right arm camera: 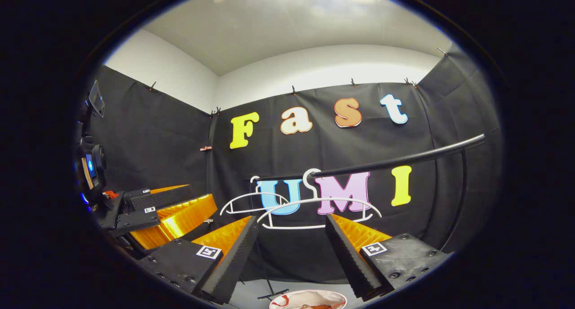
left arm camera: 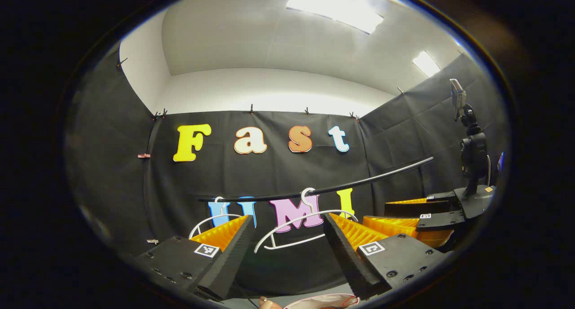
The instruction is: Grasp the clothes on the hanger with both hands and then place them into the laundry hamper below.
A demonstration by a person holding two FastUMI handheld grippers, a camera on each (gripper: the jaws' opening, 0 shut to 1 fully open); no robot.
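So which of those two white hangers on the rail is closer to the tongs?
The bigger-looking hanger, hooked mid-rail, straight ahead between the right tongs. The other hanger hangs farther left, partly behind it.

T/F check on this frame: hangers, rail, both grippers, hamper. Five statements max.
1. Two white hangers hang on the black rail. True.
2. A shirt hangs on the nearer hanger. False: both hangers are bare.
3. The left gripper is open. True.
4. The right gripper is shut on a hanger. False: it is open, holding nothing.
5. The hamper sits below the rail with cloth in it. True.
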